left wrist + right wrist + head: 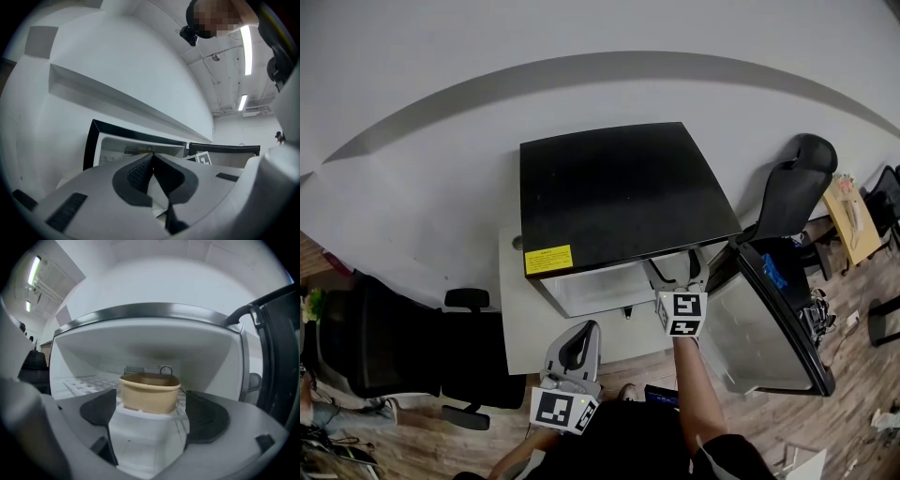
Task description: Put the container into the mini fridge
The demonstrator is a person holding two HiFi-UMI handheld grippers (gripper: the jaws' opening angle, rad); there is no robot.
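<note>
At our left, the left gripper [153, 158] hangs before the fridge [619, 192], its jaws pressed together on nothing. Further right, the right gripper [151, 423] points into the open front with its jaws spread wide. Between them the container [150, 392] stands inside, seemingly touching neither pad. The door [769, 323] stands open at far right.

The container [150, 393] just ahead of the right gripper [149, 418] was tan; the mini fridge [619, 192] was black outside, white inside, with a yellow label [547, 259]. Gripper's marker cube [682, 313] had black-and-white squares.
</note>
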